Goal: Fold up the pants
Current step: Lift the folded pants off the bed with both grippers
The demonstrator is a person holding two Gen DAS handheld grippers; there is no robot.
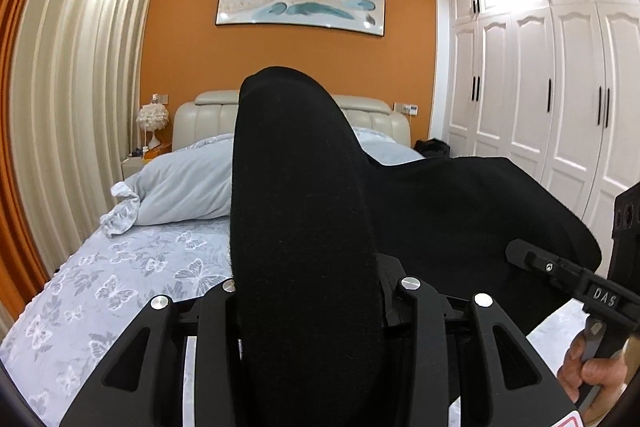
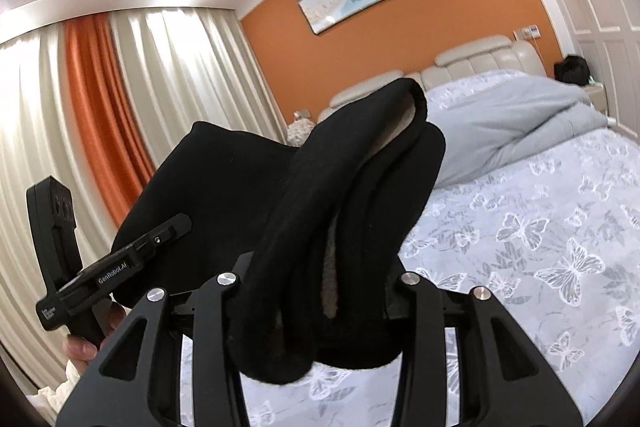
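Both claws pinch the black pants [image 1: 304, 195], which hang lifted above the bed [image 1: 132, 267] and are stretched between them. In the left wrist view the left claw [image 1: 308, 291] is clamped on a thick upright fold of the fabric that hides the fingertips, and the cloth runs off to the right, where the right claw [image 1: 560, 269] shows side-on with a hand [image 1: 588, 375] on its handle. The right wrist view shows what the first cannot: the bunched fold in the right claw [image 2: 320, 287] is open enough to reveal a pale fleecy lining [image 2: 332, 275] inside the black shell, and here the left claw [image 2: 160, 233] appears at the left edge, gripping the far end of the garment. The bed carries a pale blue sheet printed with white butterflies [image 2: 572, 263] and a rumpled light blue duvet [image 1: 184, 187] pushed toward a cream padded headboard [image 1: 200, 119]. Behind it stands an orange wall with a long framed painting [image 1: 300, 5]. Cream and orange curtains [image 2: 104, 99] cover one side of the room; white wardrobe doors [image 1: 560, 87] fill the other, seen clearly only from the left wrist. A small white lamp [image 1: 152, 119] sits beside the headboard.
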